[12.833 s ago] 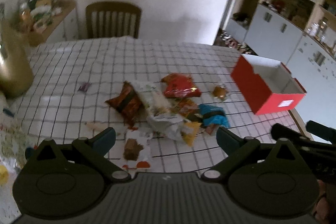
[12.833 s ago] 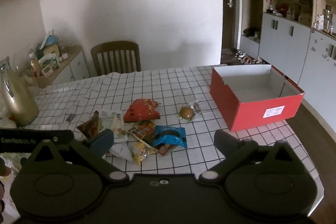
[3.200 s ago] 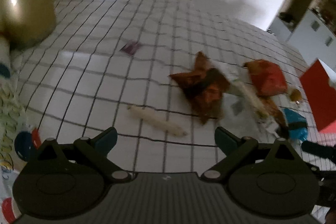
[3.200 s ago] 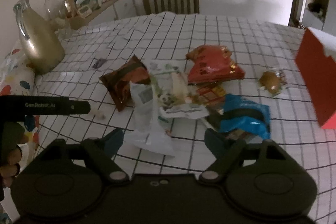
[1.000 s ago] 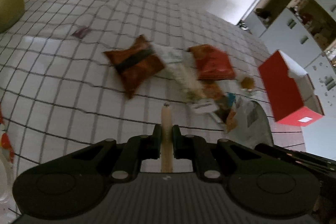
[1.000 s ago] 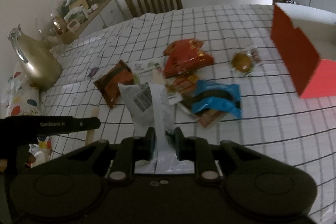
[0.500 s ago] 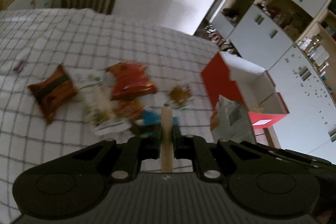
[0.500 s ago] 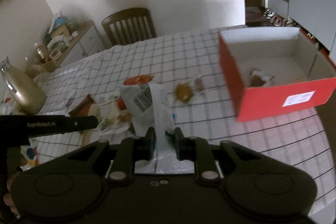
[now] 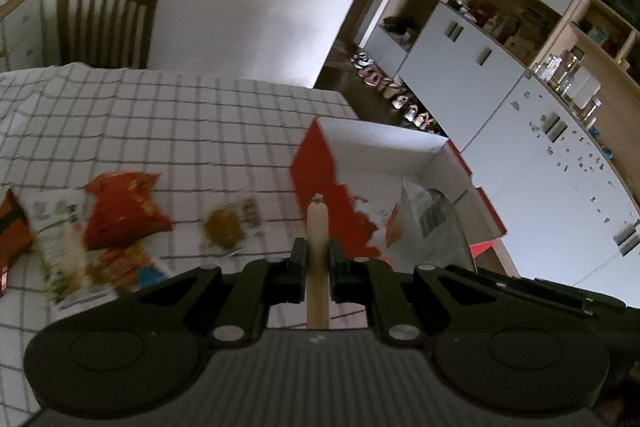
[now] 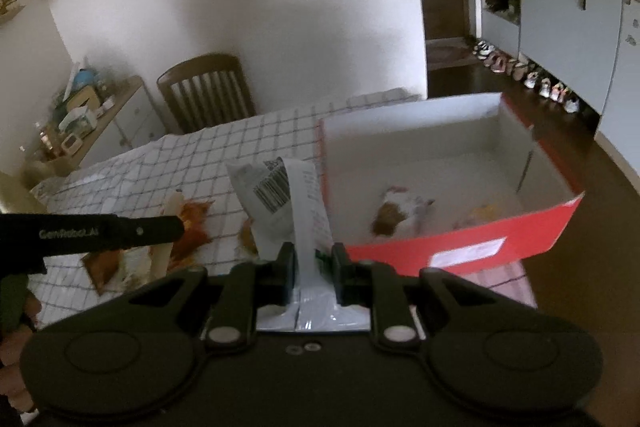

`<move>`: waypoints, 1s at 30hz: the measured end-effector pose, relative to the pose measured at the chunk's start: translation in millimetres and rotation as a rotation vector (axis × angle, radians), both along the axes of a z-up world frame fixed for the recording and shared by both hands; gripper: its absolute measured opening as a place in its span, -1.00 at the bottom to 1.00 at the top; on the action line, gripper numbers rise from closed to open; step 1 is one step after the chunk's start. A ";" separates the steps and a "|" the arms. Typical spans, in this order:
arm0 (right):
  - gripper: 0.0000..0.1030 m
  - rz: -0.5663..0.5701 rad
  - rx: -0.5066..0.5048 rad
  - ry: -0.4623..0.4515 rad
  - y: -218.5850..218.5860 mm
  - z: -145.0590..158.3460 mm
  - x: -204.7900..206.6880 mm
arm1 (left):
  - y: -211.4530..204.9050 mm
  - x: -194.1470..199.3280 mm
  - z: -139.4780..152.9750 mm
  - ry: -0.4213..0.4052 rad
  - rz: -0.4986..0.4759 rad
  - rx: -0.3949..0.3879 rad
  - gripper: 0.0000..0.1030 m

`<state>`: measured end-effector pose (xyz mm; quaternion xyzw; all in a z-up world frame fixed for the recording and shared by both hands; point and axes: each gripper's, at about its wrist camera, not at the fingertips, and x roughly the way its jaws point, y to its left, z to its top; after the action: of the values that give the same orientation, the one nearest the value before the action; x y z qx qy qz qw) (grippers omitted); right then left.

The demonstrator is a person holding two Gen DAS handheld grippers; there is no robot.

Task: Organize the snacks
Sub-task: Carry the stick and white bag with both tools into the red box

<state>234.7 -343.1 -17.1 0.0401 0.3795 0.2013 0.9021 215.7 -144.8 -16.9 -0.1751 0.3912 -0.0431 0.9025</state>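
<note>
My left gripper point(image 9: 317, 259) is shut on a pale sausage stick point(image 9: 317, 227), which points toward the red box point(image 9: 320, 171). My right gripper point(image 10: 312, 267) is shut on a white snack bag with a barcode point(image 10: 280, 191), held up just left of the red box point(image 10: 472, 239). The box's white inside holds a small brown and white packet point(image 10: 396, 211) and another blurred item. In the left wrist view the white bag point(image 9: 432, 223) hangs over the box's near corner. In the right wrist view the left gripper point(image 10: 170, 227) shows at the left, still holding the stick point(image 10: 168, 227).
On the checked tablecloth point(image 9: 180, 123) lie a red bag point(image 9: 120, 207), a round brown snack point(image 9: 224, 231) and several more packets at the left. A wooden chair point(image 9: 104, 23) stands behind the table. Cabinets point(image 9: 540, 155) and a row of shoes point(image 9: 392, 91) fill the right.
Both grippers have swung right and upward with their loads, from over the snack pile to the red box, which now fills the right wrist view.
</note>
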 end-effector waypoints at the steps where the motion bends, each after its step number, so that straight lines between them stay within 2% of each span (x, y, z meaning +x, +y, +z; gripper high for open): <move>1: -0.67 -0.005 -0.002 -0.003 -4.8 0.4 4.2 | -7.4 6.1 0.6 -0.001 -0.004 0.002 -0.80; 16: -0.67 -0.076 -0.060 -0.007 -68.2 -14.0 80.3 | -90.5 95.5 -12.3 0.033 -0.071 0.061 -0.80; 23: -0.67 -0.101 -0.108 0.000 -84.7 -26.2 112.8 | -118.5 135.6 -21.9 0.046 -0.109 0.108 -0.80; 30: -0.67 -0.118 -0.160 0.028 -88.9 -43.2 141.2 | -134.5 178.8 -44.5 0.104 -0.128 0.150 -0.80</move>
<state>375.9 -432.0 -60.4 -0.0071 0.4040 0.1162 0.9073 394.5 -279.3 -61.5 -0.0839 0.4499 -0.0621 0.8869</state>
